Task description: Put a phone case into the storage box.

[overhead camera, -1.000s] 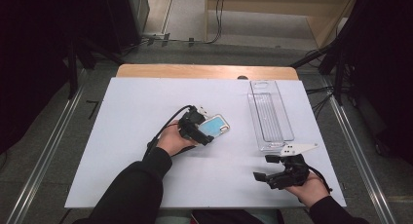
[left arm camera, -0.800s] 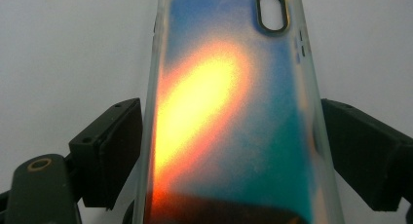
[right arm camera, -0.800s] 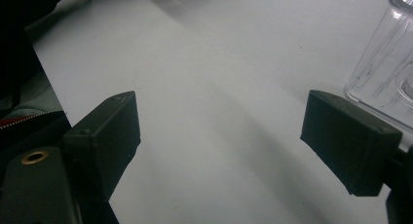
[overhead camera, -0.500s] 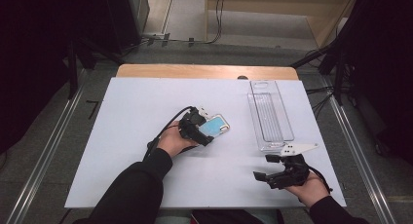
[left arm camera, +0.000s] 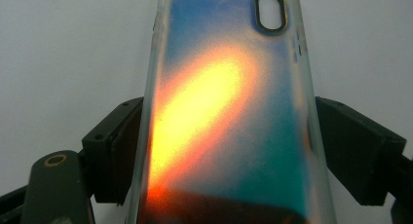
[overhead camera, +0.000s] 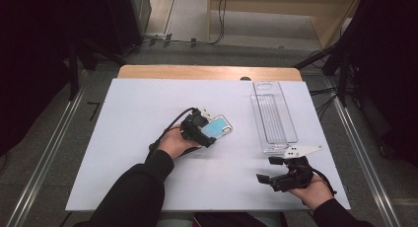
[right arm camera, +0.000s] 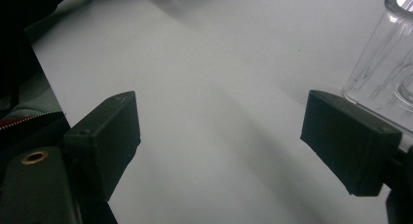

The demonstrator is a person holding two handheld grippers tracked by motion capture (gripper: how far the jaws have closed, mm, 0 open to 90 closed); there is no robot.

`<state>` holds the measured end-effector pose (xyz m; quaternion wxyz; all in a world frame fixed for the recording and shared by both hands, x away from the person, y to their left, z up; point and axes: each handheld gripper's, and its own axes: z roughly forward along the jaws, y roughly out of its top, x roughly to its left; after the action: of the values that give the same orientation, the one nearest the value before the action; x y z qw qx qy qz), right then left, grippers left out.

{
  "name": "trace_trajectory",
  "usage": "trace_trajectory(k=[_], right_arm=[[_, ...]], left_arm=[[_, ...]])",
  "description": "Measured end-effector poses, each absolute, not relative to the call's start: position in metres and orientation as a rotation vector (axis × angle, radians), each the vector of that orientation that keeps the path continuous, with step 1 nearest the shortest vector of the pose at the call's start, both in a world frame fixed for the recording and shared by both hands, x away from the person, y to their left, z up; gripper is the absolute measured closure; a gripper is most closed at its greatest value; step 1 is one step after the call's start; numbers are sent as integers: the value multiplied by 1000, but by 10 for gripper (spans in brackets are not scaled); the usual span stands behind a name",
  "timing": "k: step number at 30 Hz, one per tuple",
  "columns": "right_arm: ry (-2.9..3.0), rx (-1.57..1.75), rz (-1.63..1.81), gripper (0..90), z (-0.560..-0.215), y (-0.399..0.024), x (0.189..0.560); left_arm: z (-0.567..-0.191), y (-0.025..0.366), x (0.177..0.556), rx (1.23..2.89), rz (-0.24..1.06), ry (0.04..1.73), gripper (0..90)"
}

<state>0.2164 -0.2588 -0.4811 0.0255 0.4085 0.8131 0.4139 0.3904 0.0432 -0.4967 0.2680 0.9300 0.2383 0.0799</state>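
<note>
Left gripper (overhead camera: pixel 209 138): seen from above at the table's middle, its jaws set around the near end of the iridescent blue phone case with clear rim (overhead camera: pixel 217 128); the jaws have just been closing a little.
Left gripper view: the case (left arm camera: pixel 229 117) is seen between both black pads (left arm camera: pixel 114 151), its edges meeting them; an orange-yellow sheen and the oval camera cutout at the far end are revealed.
Phone case position: flat on the white table sheet (overhead camera: pixel 133 118), tilted, pointing away from the left gripper.
Clear plastic tray (overhead camera: pixel 273 118): laid lengthwise, right of the case.
Right gripper (overhead camera: pixel 268 170): held just before the tray's near end, jaws spread with nothing between.
Right gripper view: the tray's ribbed corner (right arm camera: pixel 384 63) is shown behind the right-hand jaw.
</note>
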Motion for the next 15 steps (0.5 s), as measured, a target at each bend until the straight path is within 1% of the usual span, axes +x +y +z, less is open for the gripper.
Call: trace_trajectory(k=[2, 4, 8, 9, 15], right_arm=[[2517, 1262, 1280, 126, -481, -259, 216], [2518, 1260, 1280, 126, -481, -259, 217], [2518, 1268, 1271, 127, -481, -259, 216], [2519, 1267, 1268, 126, -481, -260, 216], [2508, 1253, 1281, 126, -480, -259, 215]], left_arm=[[-494, 43, 390, 2499, 186, 647, 167], [-492, 44, 390, 2498, 184, 645, 167], [-481, 46, 392, 2440, 139, 673, 166], [-476, 48, 392, 2419, 111, 684, 166], [-463, 53, 390, 2382, 80, 695, 166]])
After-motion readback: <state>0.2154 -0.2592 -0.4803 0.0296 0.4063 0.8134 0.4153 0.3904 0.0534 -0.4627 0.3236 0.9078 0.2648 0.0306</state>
